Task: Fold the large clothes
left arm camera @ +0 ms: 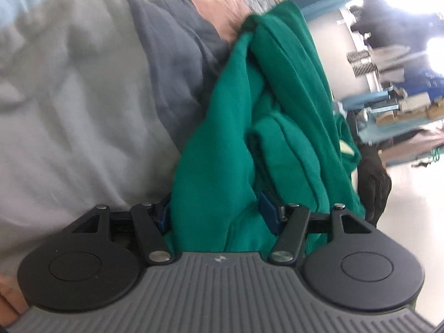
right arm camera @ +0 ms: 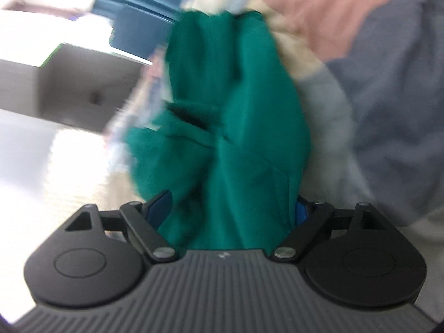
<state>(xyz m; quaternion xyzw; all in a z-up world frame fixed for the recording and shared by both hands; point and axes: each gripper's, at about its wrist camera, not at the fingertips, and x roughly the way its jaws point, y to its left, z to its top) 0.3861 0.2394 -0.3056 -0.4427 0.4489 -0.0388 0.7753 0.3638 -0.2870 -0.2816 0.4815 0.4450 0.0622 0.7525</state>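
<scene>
A bunched green garment (left arm camera: 277, 97) fills the middle of the left wrist view, with a thick wad running between my left gripper's (left arm camera: 215, 213) blue pads (left arm camera: 267, 212). The wad touches both pads and spills over the right finger, so this gripper is shut on it. In the blurred right wrist view the same green garment (right arm camera: 222, 83) lies between my right gripper's (right arm camera: 230, 208) fingers. Those jaws stand wide, the left blue pad (right arm camera: 158, 206) splayed outward, and cloth hides most of the right pad.
A heap of other clothes lies behind the garment: pale grey cloth (left arm camera: 83, 97), dark blue-grey cloth (right arm camera: 388, 97) and pink cloth (right arm camera: 333, 8). A black-gloved hand (left arm camera: 373, 183) shows at the right. A cardboard box (right arm camera: 77, 83) and blue bins (right arm camera: 144, 22) stand at the left.
</scene>
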